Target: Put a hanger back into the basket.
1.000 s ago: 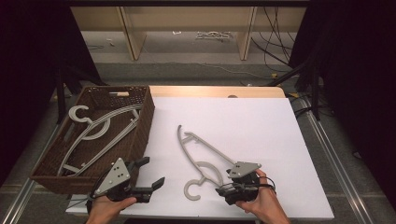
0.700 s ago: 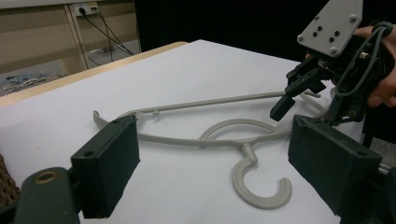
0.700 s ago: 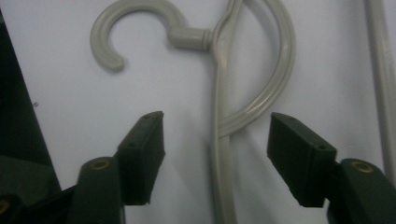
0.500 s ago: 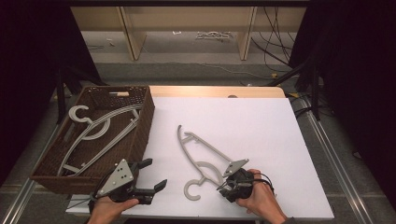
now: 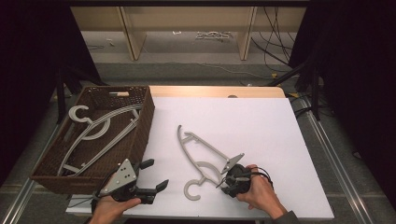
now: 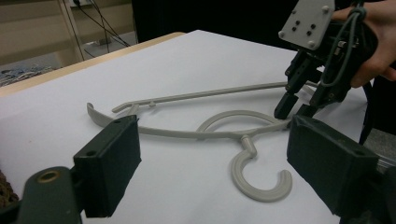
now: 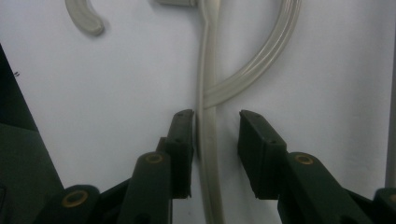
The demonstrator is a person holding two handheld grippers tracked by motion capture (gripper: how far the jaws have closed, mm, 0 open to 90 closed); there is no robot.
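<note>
A pale grey plastic hanger (image 5: pixel 184 149) lies flat on the white table top (image 5: pixel 261 130), its hook (image 5: pixel 191 189) toward the near edge. My right gripper (image 5: pixel 225 179) points down at the hanger's near shoulder. In the right gripper view its jaws (image 7: pixel 215 135) stand partly open astride the hanger's arm (image 7: pixel 208 93), the left pad against it and a gap at the right pad. My left gripper (image 5: pixel 156 173) rests wide open at the near edge, left of the hook. In the left gripper view its jaws (image 6: pixel 215 168) face the hanger (image 6: pixel 187 133) and the right gripper (image 6: pixel 292 109).
A brown wicker basket (image 5: pixel 144 126) stands at the left of the table with two grey hangers (image 5: pixel 98 126) lying in it. Wooden shelf legs and cables are on the floor beyond the table's far edge.
My right gripper has tipped downward and slid a little left, bringing its jaws down around the hanger's arm. The left gripper has barely shifted.
</note>
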